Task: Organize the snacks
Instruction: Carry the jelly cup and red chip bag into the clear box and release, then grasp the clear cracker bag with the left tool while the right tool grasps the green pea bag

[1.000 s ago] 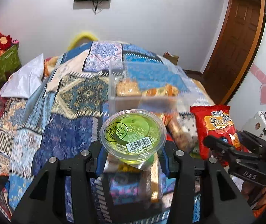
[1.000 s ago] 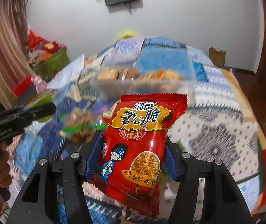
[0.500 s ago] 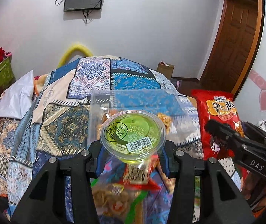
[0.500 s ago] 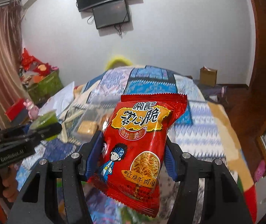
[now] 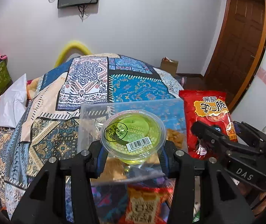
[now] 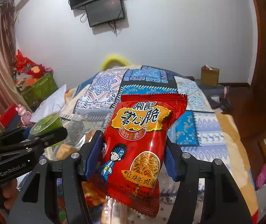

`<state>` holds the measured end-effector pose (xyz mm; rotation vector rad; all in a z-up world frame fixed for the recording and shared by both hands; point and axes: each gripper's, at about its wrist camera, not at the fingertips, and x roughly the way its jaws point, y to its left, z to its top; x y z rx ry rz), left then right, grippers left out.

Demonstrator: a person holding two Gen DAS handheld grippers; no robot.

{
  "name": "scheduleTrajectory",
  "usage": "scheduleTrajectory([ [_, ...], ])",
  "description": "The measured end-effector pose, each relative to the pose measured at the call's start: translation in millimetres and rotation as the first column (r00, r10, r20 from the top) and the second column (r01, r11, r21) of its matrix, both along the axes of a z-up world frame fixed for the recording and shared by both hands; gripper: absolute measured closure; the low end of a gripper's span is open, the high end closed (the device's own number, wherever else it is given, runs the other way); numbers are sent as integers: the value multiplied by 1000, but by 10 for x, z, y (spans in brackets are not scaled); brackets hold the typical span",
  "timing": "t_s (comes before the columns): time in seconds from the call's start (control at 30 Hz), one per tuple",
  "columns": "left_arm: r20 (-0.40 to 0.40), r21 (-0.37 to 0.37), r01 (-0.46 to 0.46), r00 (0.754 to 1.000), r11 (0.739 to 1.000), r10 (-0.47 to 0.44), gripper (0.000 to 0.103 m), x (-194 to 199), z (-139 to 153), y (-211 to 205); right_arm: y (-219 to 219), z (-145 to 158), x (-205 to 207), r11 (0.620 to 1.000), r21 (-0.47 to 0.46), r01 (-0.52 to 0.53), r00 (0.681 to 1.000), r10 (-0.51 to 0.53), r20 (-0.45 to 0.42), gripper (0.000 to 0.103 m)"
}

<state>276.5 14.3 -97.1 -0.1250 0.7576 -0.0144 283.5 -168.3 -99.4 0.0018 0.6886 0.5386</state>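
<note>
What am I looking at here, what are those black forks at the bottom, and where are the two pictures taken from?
No robot: a person holds a handheld two-finger tool in each hand, each with a wide-angle camera looking along its fingers. One picture looks along the left tool, clamped on a green jelly cup. The other looks along the right tool, clamped on a red noodle snack packet. Below them lies a bed with a patchwork quilt, a clear plastic box holding snacks, and more loose packets nearest the cameras.

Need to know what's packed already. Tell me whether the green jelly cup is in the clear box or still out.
Out. The jelly cup is clamped in the left gripper, held above the clear box.
</note>
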Motion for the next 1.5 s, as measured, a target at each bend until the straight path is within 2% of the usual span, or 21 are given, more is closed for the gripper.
scheduleTrajectory([
  [0.37, -106, 5, -12, 994, 1000, 13, 56, 579, -510, 119, 232, -335, 410, 996, -83, -15, 997, 9, -76, 47],
  [0.57, -169, -66, -24, 986, 998, 12, 56, 702, -685, 234, 307, -454, 501, 991, -124, -51, 994, 38, -101, 47],
  [0.73, -198, -78, -52, 980, 996, 36, 53, 715, -735, 274, 343, -482, 515, 988, -143, -63, 992, 47, -113, 45],
  [0.9, -181, -46, -48, 983, 998, 39, 49, 650, -641, 240, 342, -465, 520, 987, -146, -60, 991, 41, -131, 40],
  [1.03, -132, -25, -35, 991, 999, 32, 37, 502, -430, 220, 282, -369, 483, 990, -127, -58, 990, 41, -135, 38],
  [1.13, -94, -20, -26, 995, 999, 24, 29, 369, -239, 215, 219, -218, 381, 990, -132, -51, 994, 37, -102, 33],
  [1.3, -50, 5, -8, 999, 1000, 8, 25, 59, 29, 200, 104, 6, 179, 992, -120, -43, 998, 36, -55, 31],
  [1.5, -33, 45, 2, 999, 999, 0, 20, -413, 136, 212, -87, 171, -177, 992, -118, -39, 999, 38, -10, 25],
])
